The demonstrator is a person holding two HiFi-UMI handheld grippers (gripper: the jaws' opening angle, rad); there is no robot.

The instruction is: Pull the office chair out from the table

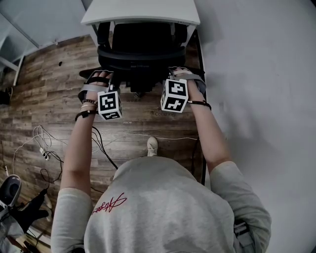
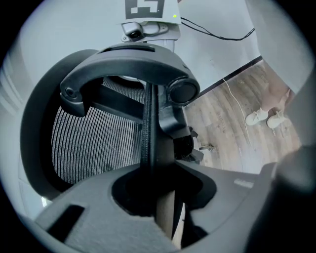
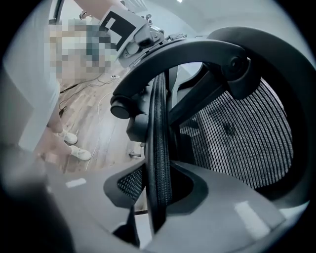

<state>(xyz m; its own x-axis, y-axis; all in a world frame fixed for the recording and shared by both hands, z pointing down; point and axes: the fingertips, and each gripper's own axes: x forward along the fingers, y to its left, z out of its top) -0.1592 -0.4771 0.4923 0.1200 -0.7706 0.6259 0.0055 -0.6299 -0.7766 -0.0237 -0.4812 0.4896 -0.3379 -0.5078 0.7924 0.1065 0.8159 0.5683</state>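
Observation:
A black mesh office chair (image 1: 140, 54) stands tucked under the white table (image 1: 143, 12), its back toward me. My left gripper (image 1: 101, 81) holds the left side of the backrest and my right gripper (image 1: 180, 76) holds the right side. In the left gripper view the backrest's rim (image 2: 148, 133) runs straight down between the jaws of the left gripper (image 2: 158, 192), which press on it. The right gripper view shows the same: the mesh-covered rim (image 3: 159, 143) is clamped in the right gripper (image 3: 158, 197). A curved black support bar (image 2: 128, 64) arches across the backrest.
A white wall (image 1: 256, 74) runs close along the chair's right side. Cables (image 1: 98, 143) trail over the wood floor (image 1: 44, 89) behind the chair, near my shoe (image 1: 152, 146). A dark bag (image 1: 24, 210) lies at the lower left.

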